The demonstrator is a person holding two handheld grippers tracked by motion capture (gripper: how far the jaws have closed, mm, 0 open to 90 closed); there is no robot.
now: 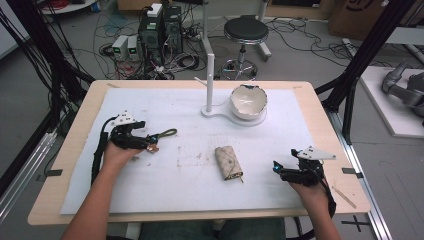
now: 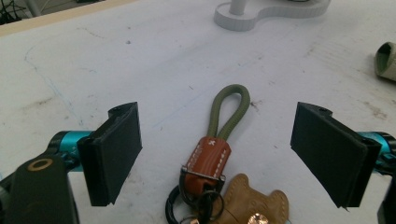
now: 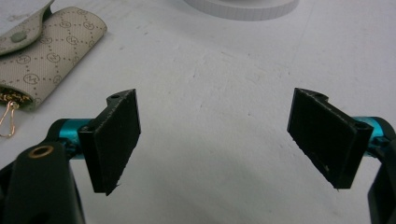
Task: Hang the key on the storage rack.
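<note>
Keychain: the olive-green cord loop with its tan stitched leather collar, black rings and brown leather charm (image 2: 216,154) lies flat on the white foam mat (image 1: 165,190), right between your left jaws; take it as the landmark for everything below.
Left gripper: your left gripper (image 2: 217,154) stands wide open, a black pad on either side of the leather collar and clear of it, nothing held.
Grip advice: I'd judge the leather collar the best bite, since it is the thickest, stiffest part; lower until the pads straddle it, then close squarely.
Caution: the cord loop is thin and the rings are loose, so a pinch there could well slip or swing; keep the pads low against the mat.
Left hand pose: your left hand comes in low and level behind the keychain, jaws pointing along the cord toward the far side of the table.
Pouch: the beige monogrammed fabric pouch (image 1: 228,162) lies well to the right of the keychain, a small gold clasp (image 3: 5,120) poking out of its near end.
Stand and bowl: the white post stand (image 1: 209,80) with a cracked white bowl (image 1: 248,101) sits beyond the keychain, right of it.
Right gripper: your right gripper (image 1: 276,167) is open too, empty, farthest right of the keychain past the pouch, hovering over bare mat.
</note>
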